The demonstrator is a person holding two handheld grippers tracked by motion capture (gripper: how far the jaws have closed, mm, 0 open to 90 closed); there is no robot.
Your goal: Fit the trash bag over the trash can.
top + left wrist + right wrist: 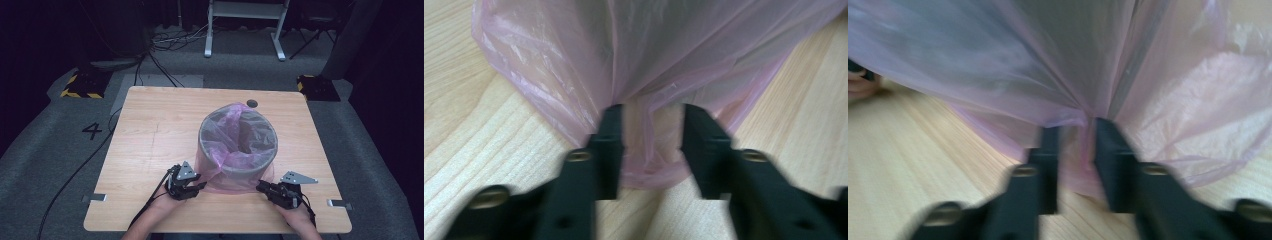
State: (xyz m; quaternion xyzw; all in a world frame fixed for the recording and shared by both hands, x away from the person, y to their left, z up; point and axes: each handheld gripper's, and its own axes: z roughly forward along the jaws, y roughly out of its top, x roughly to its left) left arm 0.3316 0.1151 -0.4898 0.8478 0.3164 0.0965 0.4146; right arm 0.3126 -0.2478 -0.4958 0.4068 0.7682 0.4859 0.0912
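A grey round bin [239, 159] stands upright on the wooden table [150, 130]. A thin pink bag [235, 150] lines it and drapes down its outside to the tabletop. My left gripper [201, 186] sits at the bag's near-left hem, my right gripper [260, 187] at its near-right hem. In the left gripper view the left gripper [651, 112] has its jaws apart, with a loose fold of the pink bag [574, 50] between them, not pinched. In the right gripper view the right gripper [1077, 125] shows a narrower gap, and the bag film [1173, 100] hangs in it unpressed.
A dark round grommet [252, 103] sits near the table's far edge. Metal brackets [95, 198] [340, 203] stick out at both front corners. Cables [75, 175] trail over the grey carpet at the left. A white table frame [245, 30] stands beyond.
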